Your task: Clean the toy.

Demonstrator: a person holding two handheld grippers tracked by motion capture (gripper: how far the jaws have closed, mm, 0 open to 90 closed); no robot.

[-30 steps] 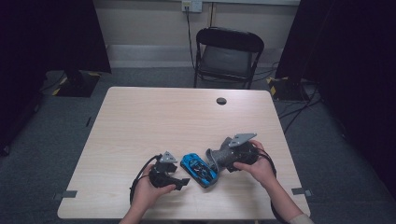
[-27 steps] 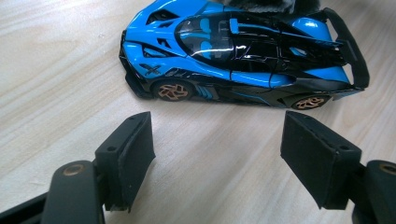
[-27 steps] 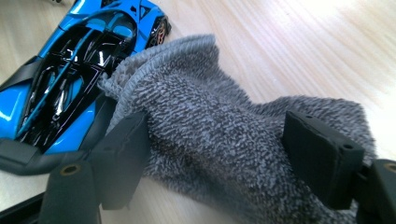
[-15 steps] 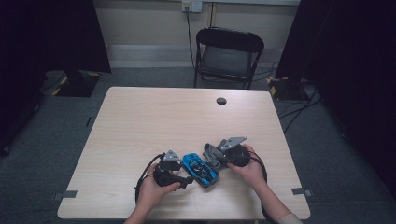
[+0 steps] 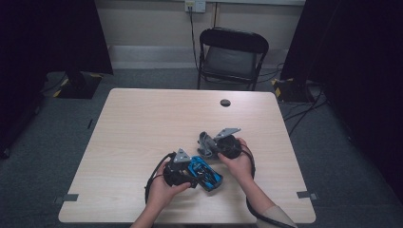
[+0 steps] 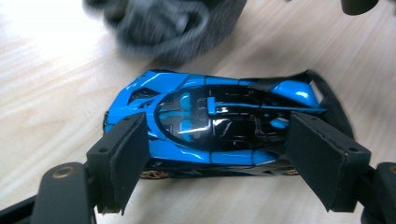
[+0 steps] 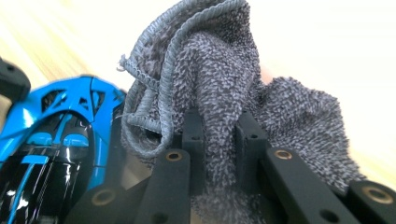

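Left tongs (image 6: 212, 163) stand wide astride the glossy blue-and-black toy sports car (image 6: 212, 123) on the pale wooden desk (image 5: 142, 123), pads not touching, right tongs (image 7: 219, 140) clamped on the grey terry cloth (image 7: 224, 88) beside it — unheld, a wipe could shove the car away

Both grippers are showing matt black jaws with flat rubbery pads (image 6: 128, 158) and brass-coloured pivot pins behind them, grey three-cornered plates (image 5: 182, 155) riding on top, black cables trailing rearward, a beige sleeve (image 5: 271, 217) covering the right forearm.
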